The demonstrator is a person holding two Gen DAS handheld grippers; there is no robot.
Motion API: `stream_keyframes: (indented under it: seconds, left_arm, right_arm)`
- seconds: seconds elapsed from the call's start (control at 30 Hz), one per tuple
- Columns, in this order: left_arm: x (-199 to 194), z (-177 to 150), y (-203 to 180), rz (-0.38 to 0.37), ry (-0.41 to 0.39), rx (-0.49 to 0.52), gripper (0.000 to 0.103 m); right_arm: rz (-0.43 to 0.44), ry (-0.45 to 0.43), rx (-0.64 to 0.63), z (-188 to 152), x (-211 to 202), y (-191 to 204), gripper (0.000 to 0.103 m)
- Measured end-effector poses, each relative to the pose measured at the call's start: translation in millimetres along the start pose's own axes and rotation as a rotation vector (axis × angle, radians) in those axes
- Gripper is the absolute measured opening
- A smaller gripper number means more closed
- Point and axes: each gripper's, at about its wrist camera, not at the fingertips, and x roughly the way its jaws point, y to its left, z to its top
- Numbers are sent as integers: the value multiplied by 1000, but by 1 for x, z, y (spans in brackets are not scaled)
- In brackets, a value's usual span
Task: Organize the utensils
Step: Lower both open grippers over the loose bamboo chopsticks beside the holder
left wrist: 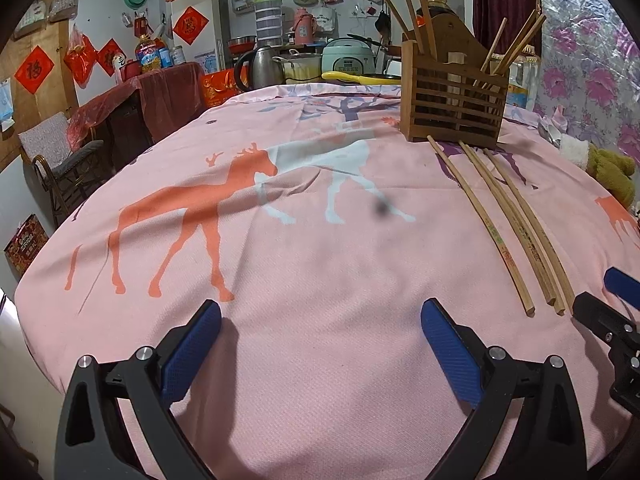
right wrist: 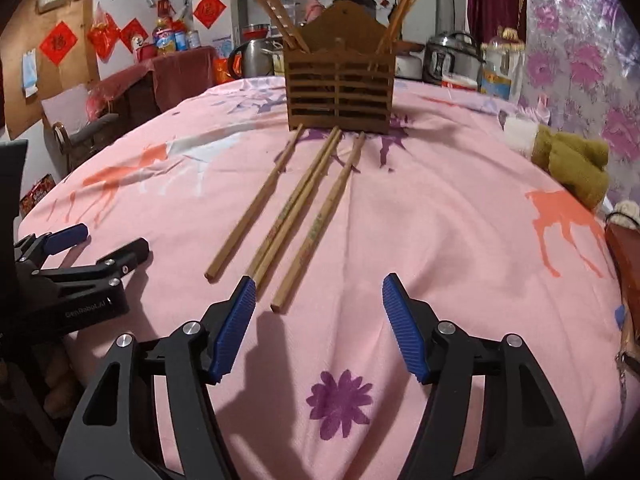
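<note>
So, where we stand: both grippers hover low over the pink deer-print tablecloth (right wrist: 440,208), nothing held.

Chopsticks on the cloth: four loose chopsticks (right wrist: 298,208) lie side by side, the middle two touching, far ends right up near the foot of the wooden chopstick holder (right wrist: 340,92).

Long axis: they run straight away from us toward the holder, fanning out a bit at the near ends.

Right gripper: the right gripper (right wrist: 318,328) is spread wide and empty; the nearest chopstick's butt end sits just ahead of it, between the two blue pads and closer to the left one.

Left gripper: the left gripper (left wrist: 320,344) is also wide open and empty, with bare cloth in front; the chopsticks lie well off to its right.

Nearer hand: the right one, easily, we'd say.

Holder: upright, two compartments, each already with a few chopsticks leaning outward.

Room: open cloth all round the sticks; an olive plush toy (right wrist: 572,164) sits far right near the table edge, out of our way.

Watch for: we'd guess the touching pair could roll or come up together.
</note>
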Motion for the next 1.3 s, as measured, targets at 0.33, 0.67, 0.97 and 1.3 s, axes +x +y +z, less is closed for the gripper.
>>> stream_keyframes:
  seconds: [0.33, 0.67, 0.97, 1.3]
  left_arm:
    - [0, 0, 0, 1, -1, 1, 99]
    - [-1, 0, -1, 0, 2, 3, 99]
    - [-6, 2, -40, -139, 15, 146, 98]
    - [6, 13, -65, -206, 101, 215, 99]
  right_arm:
    - [-185, 39, 119, -2, -3, -34, 61]
    - [-21, 0, 118, -6, -15, -36, 58]
    - [-42, 28, 119, -5, -2, -36, 50]
    - [-18, 31, 143, -5, -2, -40, 52]
